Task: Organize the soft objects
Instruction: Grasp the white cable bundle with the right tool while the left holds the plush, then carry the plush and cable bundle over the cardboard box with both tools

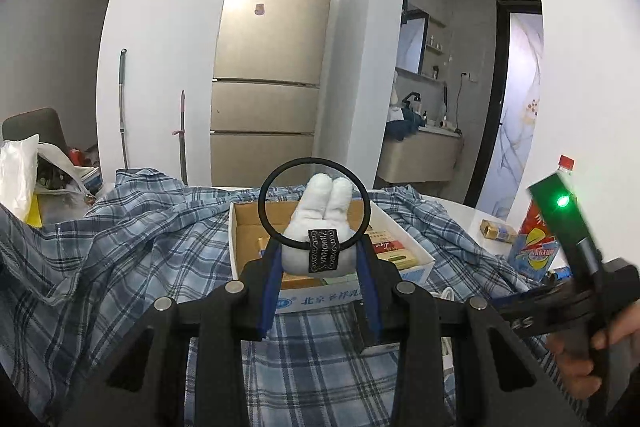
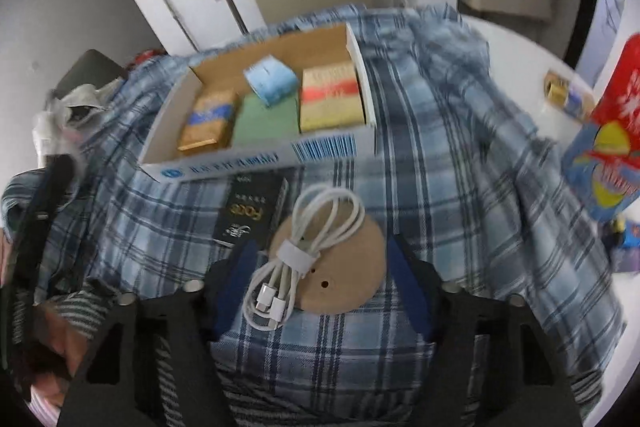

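My left gripper [image 1: 318, 251] is shut on a white plush bunny hair tie [image 1: 320, 227] with a black elastic loop, holding it above the open cardboard box [image 1: 236, 227]. In the right wrist view the box [image 2: 360, 67] holds a blue soft roll [image 2: 270, 77] and several flat packets. My right gripper [image 2: 320, 251] is open, its blue pads on either side of a coiled white cable [image 2: 304, 247] lying on a round tan disc [image 2: 352, 275] on the blue plaid cloth [image 2: 440, 167].
A black packet [image 2: 248, 211] lies in front of the box. A red and blue bottle [image 1: 538, 231] and a small gold box [image 1: 496, 231] stand on the white table at right. Bags and clutter [image 1: 24, 179] sit at left. A fridge [image 1: 272, 67] stands behind.
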Action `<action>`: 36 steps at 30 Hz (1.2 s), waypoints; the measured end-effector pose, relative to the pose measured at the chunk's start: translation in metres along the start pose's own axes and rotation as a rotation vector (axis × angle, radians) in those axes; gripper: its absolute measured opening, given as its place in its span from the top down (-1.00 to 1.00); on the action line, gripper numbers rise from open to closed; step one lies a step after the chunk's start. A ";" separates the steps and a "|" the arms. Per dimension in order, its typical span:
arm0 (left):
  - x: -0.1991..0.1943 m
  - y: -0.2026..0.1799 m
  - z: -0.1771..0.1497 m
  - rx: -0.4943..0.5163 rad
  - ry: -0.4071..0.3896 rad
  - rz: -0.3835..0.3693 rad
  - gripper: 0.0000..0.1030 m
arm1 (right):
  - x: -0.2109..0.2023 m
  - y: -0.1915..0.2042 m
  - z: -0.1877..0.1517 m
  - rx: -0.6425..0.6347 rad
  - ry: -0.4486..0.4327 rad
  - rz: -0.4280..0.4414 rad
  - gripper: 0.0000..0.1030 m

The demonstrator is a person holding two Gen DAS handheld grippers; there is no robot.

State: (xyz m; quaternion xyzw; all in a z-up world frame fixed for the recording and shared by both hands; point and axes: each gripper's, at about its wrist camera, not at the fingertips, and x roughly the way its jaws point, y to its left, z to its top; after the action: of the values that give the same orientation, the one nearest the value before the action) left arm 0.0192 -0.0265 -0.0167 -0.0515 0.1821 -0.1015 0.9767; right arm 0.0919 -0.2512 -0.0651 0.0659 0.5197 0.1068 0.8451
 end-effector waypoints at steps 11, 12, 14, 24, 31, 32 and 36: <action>0.002 0.000 -0.002 -0.005 0.021 -0.007 0.28 | 0.028 0.017 0.003 -0.005 0.010 -0.077 0.18; 0.002 -0.001 -0.002 -0.006 0.023 -0.007 0.28 | 0.028 0.019 0.001 -0.024 0.007 -0.087 0.22; 0.002 -0.001 -0.002 -0.005 0.024 -0.008 0.28 | 0.027 0.022 0.000 -0.063 0.004 -0.083 0.37; 0.001 0.000 -0.002 -0.005 0.017 -0.002 0.28 | 0.024 0.021 0.016 -0.152 0.069 -0.070 0.58; 0.001 0.001 -0.001 -0.005 0.017 -0.003 0.28 | 0.025 0.014 0.006 -0.120 0.046 -0.073 0.53; 0.001 0.001 -0.001 -0.005 0.016 -0.004 0.28 | 0.026 0.015 0.004 -0.129 0.049 -0.080 0.53; 0.001 0.001 -0.001 -0.005 0.014 -0.003 0.28 | 0.026 0.024 -0.005 -0.201 0.010 -0.122 0.53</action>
State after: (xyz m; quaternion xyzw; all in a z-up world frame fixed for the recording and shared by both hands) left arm 0.0194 -0.0260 -0.0181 -0.0537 0.1890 -0.1029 0.9751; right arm 0.0964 -0.2216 -0.0849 -0.0513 0.5135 0.1072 0.8498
